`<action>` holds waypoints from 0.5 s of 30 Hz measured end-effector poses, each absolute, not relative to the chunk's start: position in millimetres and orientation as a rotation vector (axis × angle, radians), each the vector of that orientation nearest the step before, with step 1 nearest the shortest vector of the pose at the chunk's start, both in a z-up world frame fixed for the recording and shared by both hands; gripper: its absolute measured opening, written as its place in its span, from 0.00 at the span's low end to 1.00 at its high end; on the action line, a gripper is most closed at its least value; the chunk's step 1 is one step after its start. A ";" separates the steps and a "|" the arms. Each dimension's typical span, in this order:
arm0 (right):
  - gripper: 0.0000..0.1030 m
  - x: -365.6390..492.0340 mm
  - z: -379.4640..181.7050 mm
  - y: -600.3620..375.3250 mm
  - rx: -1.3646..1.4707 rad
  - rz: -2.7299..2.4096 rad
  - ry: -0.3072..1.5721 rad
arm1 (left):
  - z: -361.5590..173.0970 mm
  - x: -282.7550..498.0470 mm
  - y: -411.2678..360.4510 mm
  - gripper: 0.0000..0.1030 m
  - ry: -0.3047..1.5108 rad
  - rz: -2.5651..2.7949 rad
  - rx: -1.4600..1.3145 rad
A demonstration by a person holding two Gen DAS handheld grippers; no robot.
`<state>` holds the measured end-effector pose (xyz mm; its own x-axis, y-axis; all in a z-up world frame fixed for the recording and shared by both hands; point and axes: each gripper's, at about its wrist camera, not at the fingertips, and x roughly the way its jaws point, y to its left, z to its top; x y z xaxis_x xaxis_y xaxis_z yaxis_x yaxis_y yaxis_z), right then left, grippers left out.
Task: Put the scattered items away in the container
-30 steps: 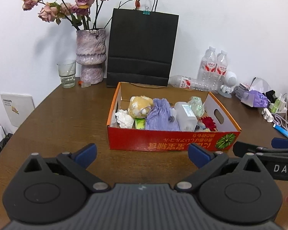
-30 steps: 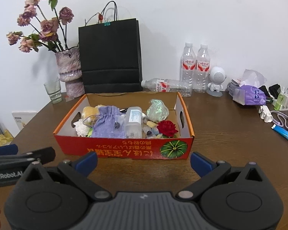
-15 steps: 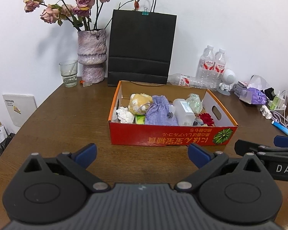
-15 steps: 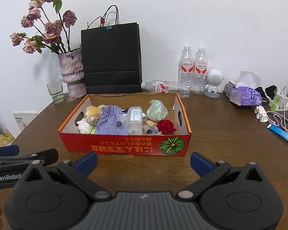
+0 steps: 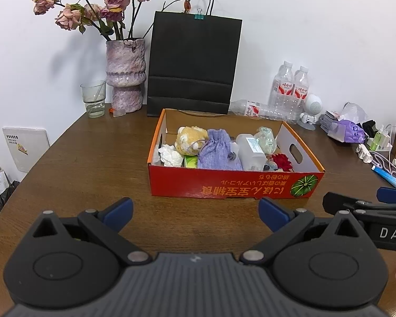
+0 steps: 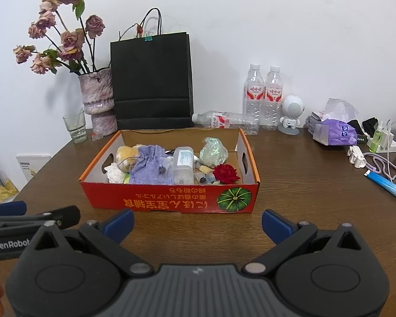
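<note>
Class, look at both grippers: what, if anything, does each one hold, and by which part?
Nothing is held. The left gripper and right gripper are both open and empty, short of the red box.

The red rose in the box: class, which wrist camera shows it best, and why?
The right wrist view: the red rose shows whole in the box. In the left wrist view, the rose is partly hidden behind the box's front wall.

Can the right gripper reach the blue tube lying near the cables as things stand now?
Probably yes. The right gripper is open and empty, and bare brown wooden table lies between it and the blue tube. Only the cables beside it might snag.
</note>
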<state>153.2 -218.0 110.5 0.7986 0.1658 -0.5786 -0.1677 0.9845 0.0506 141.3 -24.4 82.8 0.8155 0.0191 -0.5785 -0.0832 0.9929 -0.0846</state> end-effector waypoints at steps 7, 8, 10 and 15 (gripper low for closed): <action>1.00 152.3 109.6 -219.3 -0.003 0.182 0.621 | 82.4 141.7 -25.2 1.00 0.620 0.055 -0.106; 1.00 152.1 109.4 -219.1 -0.002 0.182 0.622 | 82.3 141.3 -25.4 1.00 0.619 0.055 -0.104; 1.00 151.9 109.2 -219.0 -0.002 0.182 0.622 | 82.6 141.7 -24.9 1.00 0.620 0.055 -0.103; 1.00 152.1 109.1 -219.2 -0.003 0.181 0.622 | 83.0 141.0 -25.4 1.00 0.613 0.060 -0.096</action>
